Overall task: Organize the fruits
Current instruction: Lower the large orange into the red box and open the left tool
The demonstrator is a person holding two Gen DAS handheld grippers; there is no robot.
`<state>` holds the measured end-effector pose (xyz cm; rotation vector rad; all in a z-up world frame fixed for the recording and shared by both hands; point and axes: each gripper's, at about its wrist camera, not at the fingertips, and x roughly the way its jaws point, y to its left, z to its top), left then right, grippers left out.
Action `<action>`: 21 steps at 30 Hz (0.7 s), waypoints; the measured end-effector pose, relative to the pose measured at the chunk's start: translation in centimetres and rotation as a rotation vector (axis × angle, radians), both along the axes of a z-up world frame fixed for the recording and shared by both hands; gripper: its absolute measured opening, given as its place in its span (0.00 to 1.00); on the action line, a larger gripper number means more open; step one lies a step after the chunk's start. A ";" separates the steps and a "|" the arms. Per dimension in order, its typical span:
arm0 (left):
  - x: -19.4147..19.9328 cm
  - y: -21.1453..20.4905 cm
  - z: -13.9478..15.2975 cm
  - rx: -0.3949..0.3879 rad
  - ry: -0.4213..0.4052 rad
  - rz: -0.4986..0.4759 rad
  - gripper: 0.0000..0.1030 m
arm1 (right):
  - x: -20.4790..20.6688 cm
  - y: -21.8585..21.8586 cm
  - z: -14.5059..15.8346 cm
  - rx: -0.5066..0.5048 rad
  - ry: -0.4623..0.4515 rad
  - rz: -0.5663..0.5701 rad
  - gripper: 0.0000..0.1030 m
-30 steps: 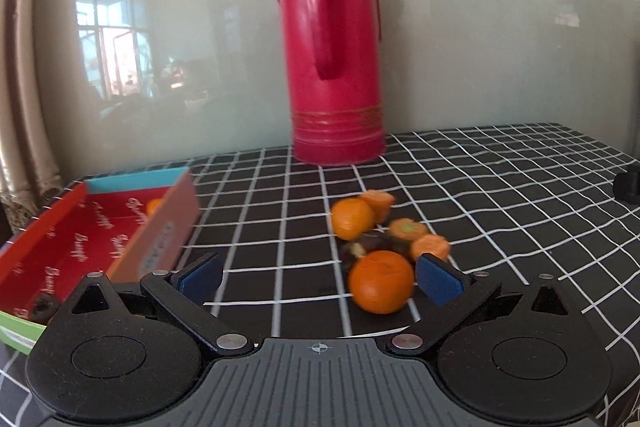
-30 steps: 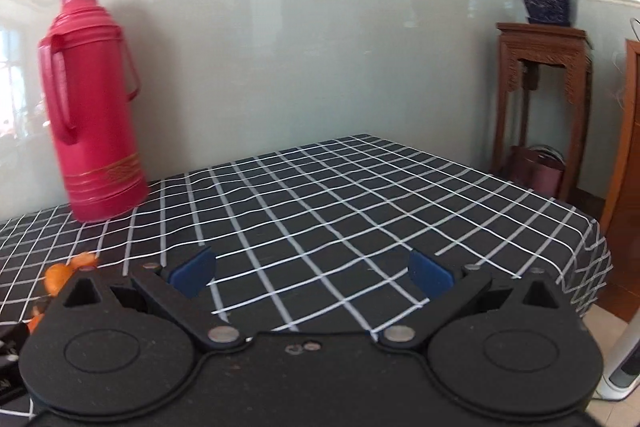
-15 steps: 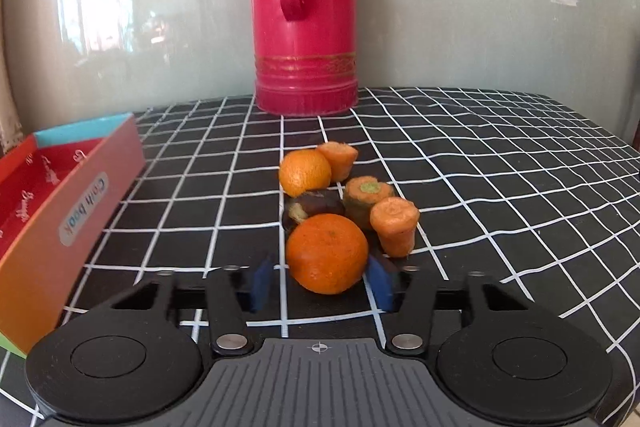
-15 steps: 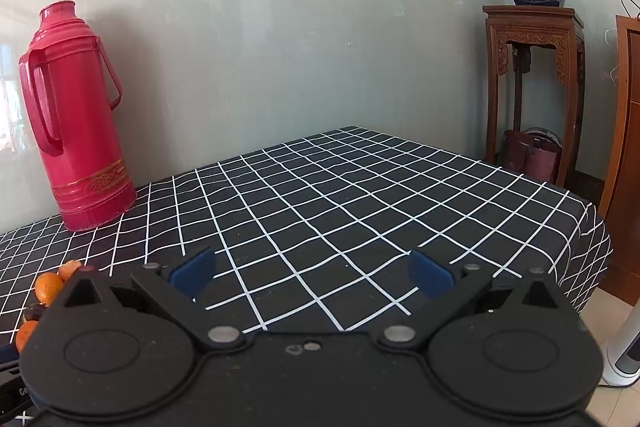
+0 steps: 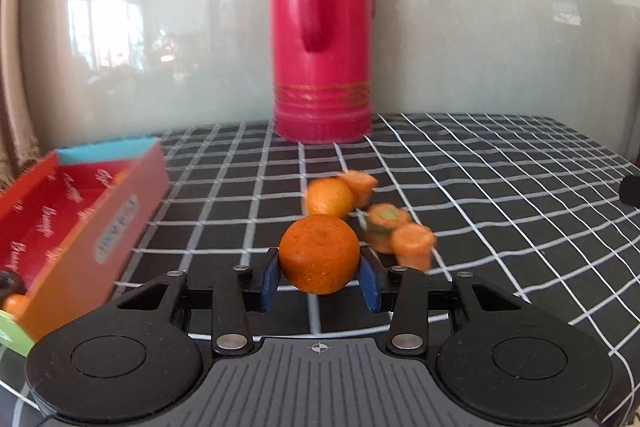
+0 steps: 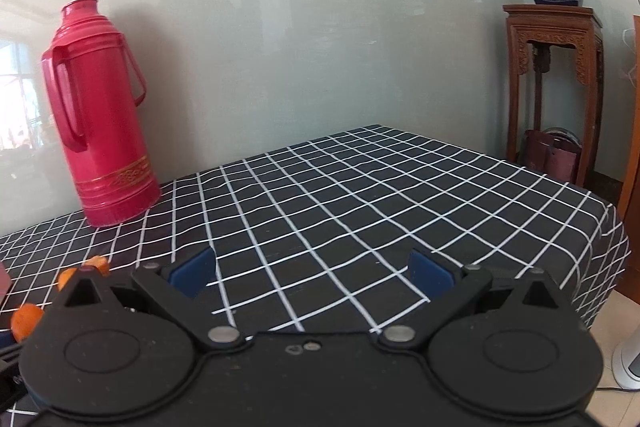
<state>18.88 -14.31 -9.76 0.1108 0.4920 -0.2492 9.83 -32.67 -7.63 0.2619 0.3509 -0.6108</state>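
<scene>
My left tool [image 5: 319,281] is closing on the nearest orange [image 5: 319,254], its blue pads [image 5: 270,279] pressed to either side of the fruit, which sits low between them just over the checked bench [image 5: 500,187]; whether it has left the cloth I cannot tell. My right tool [image 6: 312,273] hangs with its jaws wide apart and nothing between them, over a bare stretch of the bench. I judge the sorting to be at an early stage: the red box [image 5: 76,223] at my left holds only a small orange piece [image 5: 14,303] and something dark [image 5: 10,281] at its near corner, both cut off by the frame edge, so I can't name them. Behind my orange a second orange [image 5: 329,197] and three carrot-like stubs [image 5: 412,245] lie in a close cluster on the bench, not yet dealt with. That cluster is smeared by blur, and my fruit hides part of it, so there could be another piece behind. The red thermos [image 5: 320,39] stands at the wall, its top cut off in my left view. A dark object [image 5: 631,190] at the far right edge is too clipped to identify.
</scene>
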 end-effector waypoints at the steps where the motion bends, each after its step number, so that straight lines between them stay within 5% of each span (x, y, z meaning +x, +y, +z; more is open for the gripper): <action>1: -0.1 0.5 0.3 -0.002 -0.010 0.012 0.40 | 0.2 0.2 0.0 0.001 0.000 0.008 0.94; 11: -0.3 7.2 2.6 -0.014 -0.123 0.226 0.40 | 1.8 3.4 -0.1 -0.014 0.011 0.106 0.94; 21: 1.5 13.3 2.6 -0.017 -0.059 0.425 0.41 | 2.7 5.1 0.1 -0.017 0.014 0.159 0.94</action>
